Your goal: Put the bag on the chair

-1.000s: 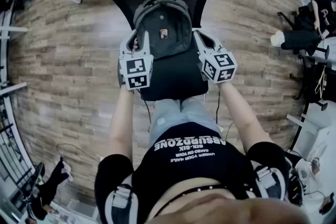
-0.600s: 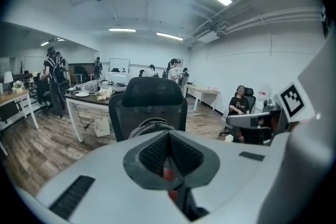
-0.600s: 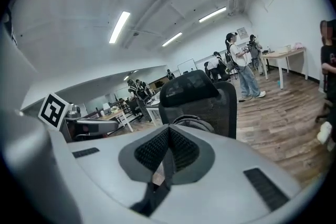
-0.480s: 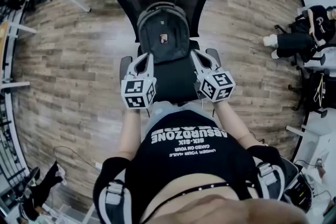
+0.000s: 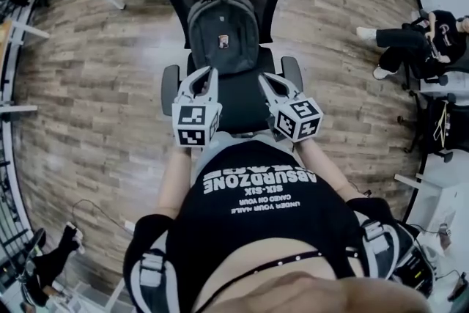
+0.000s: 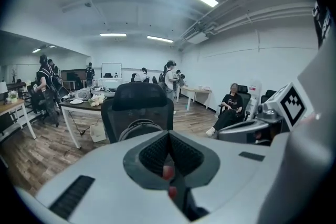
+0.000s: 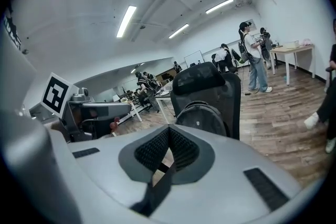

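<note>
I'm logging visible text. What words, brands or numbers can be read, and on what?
"ABSURDZONE": black shirt, upside down in the head view.
Smaller lines beneath it: too small to read.
Badge on the bag: too small to read.

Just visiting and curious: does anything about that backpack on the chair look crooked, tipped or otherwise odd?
Nothing stands out. The backpack sits upright on the chair, centred against its backrest. The left tool and right tool are shut, empty and clear of it.
</note>
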Available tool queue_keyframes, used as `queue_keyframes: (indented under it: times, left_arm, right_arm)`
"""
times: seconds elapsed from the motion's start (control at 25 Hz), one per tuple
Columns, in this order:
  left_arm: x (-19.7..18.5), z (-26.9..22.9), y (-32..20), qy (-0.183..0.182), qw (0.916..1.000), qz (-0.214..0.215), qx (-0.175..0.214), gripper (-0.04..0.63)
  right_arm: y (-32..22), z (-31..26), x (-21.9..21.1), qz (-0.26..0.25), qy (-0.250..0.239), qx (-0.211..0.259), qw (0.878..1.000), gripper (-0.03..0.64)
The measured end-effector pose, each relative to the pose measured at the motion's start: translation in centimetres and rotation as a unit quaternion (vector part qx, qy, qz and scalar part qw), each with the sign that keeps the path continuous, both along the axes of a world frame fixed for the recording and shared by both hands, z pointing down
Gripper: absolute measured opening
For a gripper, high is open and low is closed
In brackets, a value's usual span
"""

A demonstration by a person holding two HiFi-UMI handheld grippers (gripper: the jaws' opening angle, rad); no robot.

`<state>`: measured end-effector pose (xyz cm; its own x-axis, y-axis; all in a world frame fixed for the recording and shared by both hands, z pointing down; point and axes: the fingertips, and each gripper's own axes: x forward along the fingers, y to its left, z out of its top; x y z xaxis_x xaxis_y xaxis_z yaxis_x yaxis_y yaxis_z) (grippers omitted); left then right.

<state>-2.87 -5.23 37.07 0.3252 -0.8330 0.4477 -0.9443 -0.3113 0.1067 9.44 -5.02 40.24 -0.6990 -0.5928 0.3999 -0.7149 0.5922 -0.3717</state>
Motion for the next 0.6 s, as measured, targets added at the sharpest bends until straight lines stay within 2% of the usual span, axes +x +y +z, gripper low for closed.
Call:
queue_keyframes:
  times: [0.32,0.6]
  left_arm:
    - [-1.8,-0.3,2.1,0.023,0.9995,-0.022,-0.006,0.017]
    - [-0.1,0.0,0.9,0.027,0.9994,-0.013,-0.019,0.017]
  right_arm:
    - [1.9,-0.3,-0.1,0.008,0.014,0.005,1.0,0.015]
    - [0.2,-0.8,0.9,0.011,0.008,0.005,1.0,0.016]
